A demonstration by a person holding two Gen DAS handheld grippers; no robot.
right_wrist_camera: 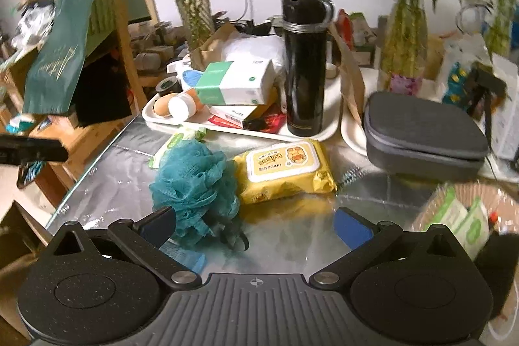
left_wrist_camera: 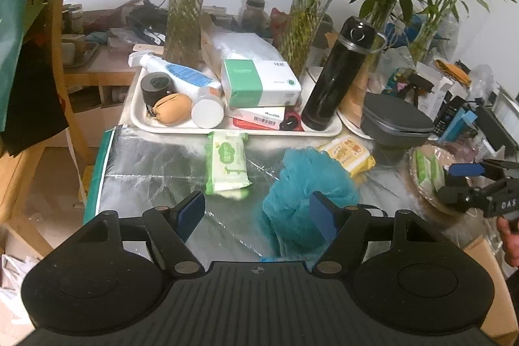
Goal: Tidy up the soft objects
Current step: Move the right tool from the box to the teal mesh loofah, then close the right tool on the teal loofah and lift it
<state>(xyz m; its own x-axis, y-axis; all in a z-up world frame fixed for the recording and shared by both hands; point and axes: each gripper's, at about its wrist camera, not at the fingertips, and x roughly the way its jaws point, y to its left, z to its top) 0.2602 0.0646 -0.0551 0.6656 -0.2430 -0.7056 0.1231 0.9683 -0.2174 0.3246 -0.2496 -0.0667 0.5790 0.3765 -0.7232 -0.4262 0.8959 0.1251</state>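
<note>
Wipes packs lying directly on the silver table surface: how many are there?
2. The green wipes pack lies before the white tray, left of the teal bath pouf. The yellow wipes pack lies right of the pouf. Others may be hidden.

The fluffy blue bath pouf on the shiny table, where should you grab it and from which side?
Probably grab the teal bath pouf across its puffy middle, coming down from above and the front. It is a soft, squashy ball of mesh, so any part gives. Its front and top are free, while the yellow wipes pack sits right against one side. The open right hand-held gripper looks wide enough to squeeze it.
</note>
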